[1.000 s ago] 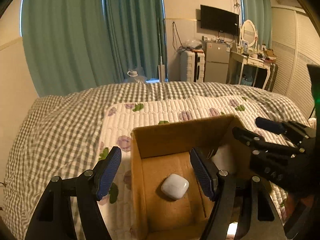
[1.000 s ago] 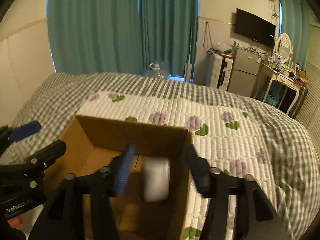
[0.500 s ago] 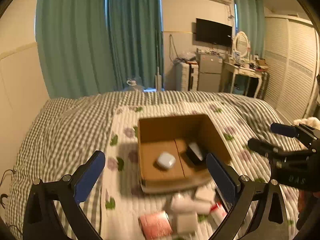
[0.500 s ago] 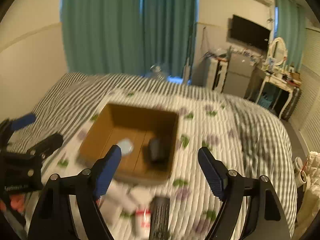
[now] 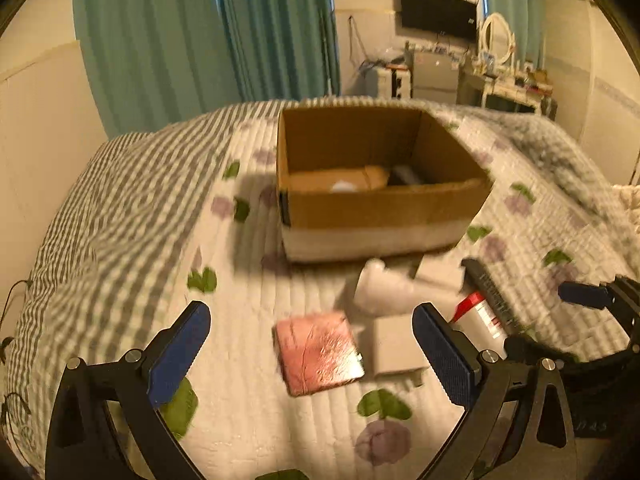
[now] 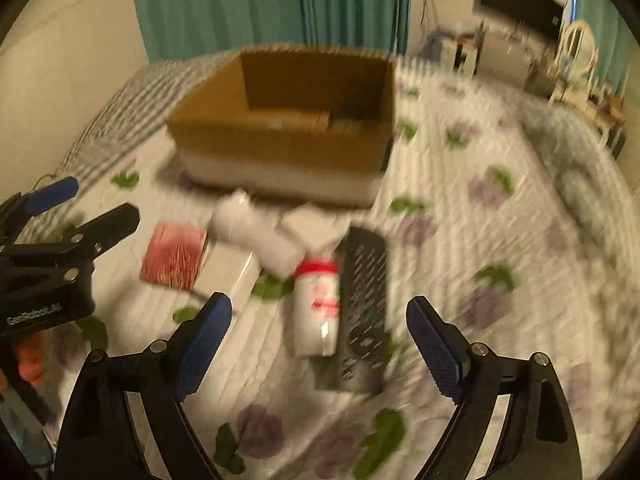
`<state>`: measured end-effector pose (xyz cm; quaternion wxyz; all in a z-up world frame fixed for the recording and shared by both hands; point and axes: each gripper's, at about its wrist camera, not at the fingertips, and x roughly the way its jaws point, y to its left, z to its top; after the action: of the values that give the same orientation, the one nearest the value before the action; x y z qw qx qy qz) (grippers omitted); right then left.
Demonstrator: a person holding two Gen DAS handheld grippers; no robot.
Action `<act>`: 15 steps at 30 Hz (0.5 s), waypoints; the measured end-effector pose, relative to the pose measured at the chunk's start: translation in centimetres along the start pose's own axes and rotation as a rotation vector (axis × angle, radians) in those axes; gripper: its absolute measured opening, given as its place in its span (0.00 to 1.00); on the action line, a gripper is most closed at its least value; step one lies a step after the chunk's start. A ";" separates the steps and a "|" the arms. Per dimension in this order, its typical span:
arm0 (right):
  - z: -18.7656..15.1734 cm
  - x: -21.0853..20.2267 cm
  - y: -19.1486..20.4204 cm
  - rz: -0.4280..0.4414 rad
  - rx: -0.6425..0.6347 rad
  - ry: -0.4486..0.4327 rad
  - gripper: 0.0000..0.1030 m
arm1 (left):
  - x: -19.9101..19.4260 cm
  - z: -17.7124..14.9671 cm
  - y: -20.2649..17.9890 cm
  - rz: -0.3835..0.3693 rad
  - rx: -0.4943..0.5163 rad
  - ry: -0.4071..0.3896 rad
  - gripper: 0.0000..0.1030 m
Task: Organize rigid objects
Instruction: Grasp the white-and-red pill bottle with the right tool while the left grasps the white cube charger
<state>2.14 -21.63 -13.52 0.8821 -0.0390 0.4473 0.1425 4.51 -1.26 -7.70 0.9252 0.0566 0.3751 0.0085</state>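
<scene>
Cardboard box [image 5: 384, 204]: open-topped, standing on the floral quilt [image 5: 248, 360] of the bed; inside, a white rounded item [image 5: 343, 186] and a dark item [image 5: 406, 176], both partly hidden by the near wall and too blurred to identify. Loose items on the quilt just in front of the box, clustered and partly touching: pink square packet [image 5: 318, 354], lying flat; grey-white flat box [image 5: 396, 346] just beside it on the right; white bottle [image 6: 256, 236], lying on its side; white block [image 6: 314, 226] near the box's front wall; white tube with red band [image 6: 316, 304], lying lengthwise against a black remote control [image 6: 366, 300]. Left gripper [image 5: 312, 356]: jaws spread wide, holding nothing, above the pink packet and the flat box. Right gripper [image 6: 320, 348]: jaws spread wide, holding nothing, above the tube and remote. Surroundings: grey checked bedcover [image 5: 120, 208], teal curtains [image 5: 200, 32], wall television [image 5: 438, 12]. Both views motion-blurred.
</scene>
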 end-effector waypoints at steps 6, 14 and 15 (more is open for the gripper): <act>-0.4 3.1 1.0 0.022 -0.030 0.077 0.76 | 2.7 -1.7 -0.7 0.005 0.003 0.085 1.00; 0.0 6.6 1.2 -0.006 -0.034 0.169 0.60 | 3.3 -2.3 -0.4 -0.042 -0.012 0.111 1.00; 0.1 7.0 1.2 -0.008 -0.039 0.174 0.58 | 3.3 -2.3 -0.3 -0.047 -0.017 0.112 1.00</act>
<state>5.72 -18.92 -18.98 0.8395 -0.0703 0.5193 0.1436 5.31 -1.18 -11.64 0.9031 0.0393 0.4276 -0.0067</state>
